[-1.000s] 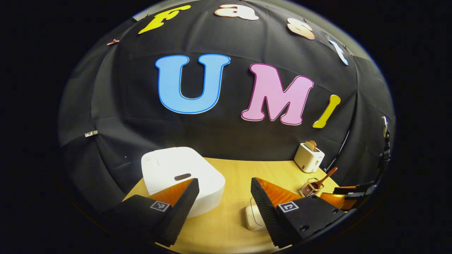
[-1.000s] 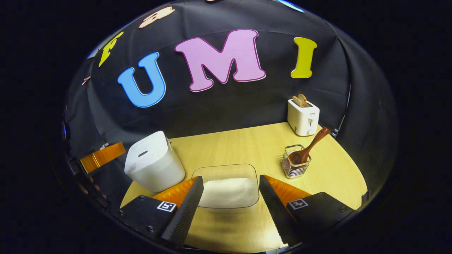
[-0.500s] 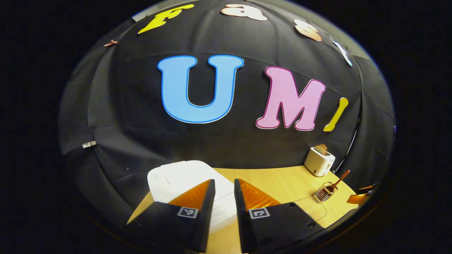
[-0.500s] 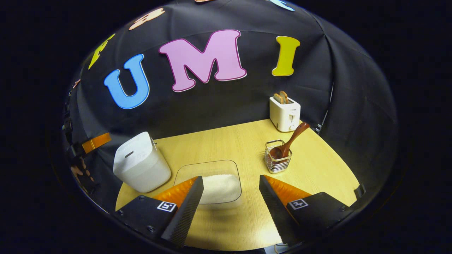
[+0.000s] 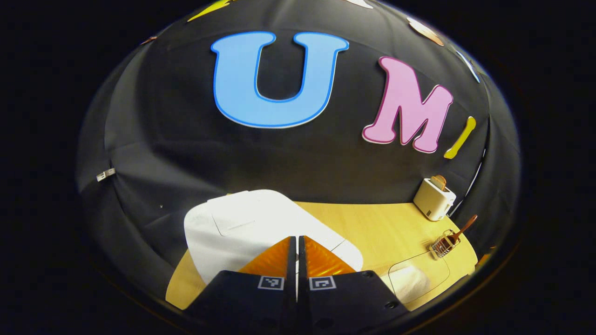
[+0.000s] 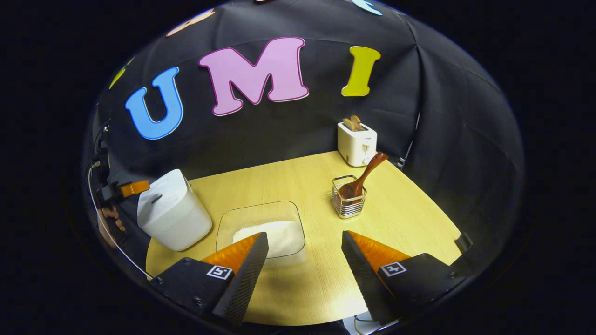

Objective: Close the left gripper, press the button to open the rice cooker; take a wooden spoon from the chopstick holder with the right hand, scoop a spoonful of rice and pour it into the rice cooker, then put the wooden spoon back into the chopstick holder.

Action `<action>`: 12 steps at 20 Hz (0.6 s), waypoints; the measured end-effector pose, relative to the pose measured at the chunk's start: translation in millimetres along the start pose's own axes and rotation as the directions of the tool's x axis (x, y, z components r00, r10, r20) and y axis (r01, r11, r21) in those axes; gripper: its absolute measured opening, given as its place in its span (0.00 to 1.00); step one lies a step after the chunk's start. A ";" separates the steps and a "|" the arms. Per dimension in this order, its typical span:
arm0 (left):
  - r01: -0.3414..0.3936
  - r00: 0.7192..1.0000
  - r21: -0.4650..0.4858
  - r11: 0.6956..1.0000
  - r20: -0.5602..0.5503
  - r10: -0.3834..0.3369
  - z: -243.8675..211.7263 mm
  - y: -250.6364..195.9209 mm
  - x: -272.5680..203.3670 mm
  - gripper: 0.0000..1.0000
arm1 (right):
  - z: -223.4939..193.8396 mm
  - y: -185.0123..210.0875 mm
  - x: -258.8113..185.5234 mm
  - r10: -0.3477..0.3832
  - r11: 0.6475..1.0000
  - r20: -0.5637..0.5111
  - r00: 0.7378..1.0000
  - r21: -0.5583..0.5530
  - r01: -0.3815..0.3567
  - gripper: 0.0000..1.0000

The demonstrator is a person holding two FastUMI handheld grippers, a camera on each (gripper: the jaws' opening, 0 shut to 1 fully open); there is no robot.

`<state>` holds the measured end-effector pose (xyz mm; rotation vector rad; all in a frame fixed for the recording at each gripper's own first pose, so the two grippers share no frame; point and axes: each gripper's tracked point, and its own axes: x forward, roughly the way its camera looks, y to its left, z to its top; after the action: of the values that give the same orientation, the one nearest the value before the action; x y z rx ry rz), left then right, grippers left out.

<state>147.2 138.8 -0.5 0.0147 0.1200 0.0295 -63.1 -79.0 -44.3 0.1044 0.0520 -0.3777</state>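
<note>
The white rice cooker (image 5: 242,228) stands at the table's left with its lid down. My left gripper (image 5: 296,239) is shut with nothing in it, its tips just over the lid's front edge. In the right gripper view the cooker (image 6: 173,211) sits at the left, with the left gripper (image 6: 132,187) and a hand right beside its top. The wooden spoon (image 6: 362,177) leans in the wire chopstick holder (image 6: 348,202). A clear container of rice (image 6: 267,232) lies in front of my right gripper (image 6: 305,242), which is open and empty above the table.
A white toaster (image 6: 356,142) holding bread stands at the back right by the cloth wall, with a cable behind it. The wooden table (image 6: 419,214) ends in a curved edge on the right. The left gripper view has the rice container (image 5: 416,279) and holder (image 5: 444,242) at far right.
My left gripper has gone from wide open to fully shut and has moved in over the rice cooker's lid. My right gripper has stayed open while its view swung right.
</note>
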 end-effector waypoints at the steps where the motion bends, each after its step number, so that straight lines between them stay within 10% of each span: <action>1: 0.002 1.000 -0.004 1.000 -0.020 -0.002 -5.8 2.1 6.2 0.05 | -2.2 -0.4 -1.3 -0.011 1.000 -0.002 1.000 0.004 0.011 0.99; 12: -0.005 0.995 0.028 1.000 -0.102 0.007 -29.4 10.2 21.6 0.06 | -13.7 19.5 -1.6 -0.040 0.999 -0.029 0.999 -0.005 0.040 0.99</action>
<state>164.8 150.0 -32.1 0.0415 0.2223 0.0347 -57.8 -58.9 -56.0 0.1049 0.0838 -0.4164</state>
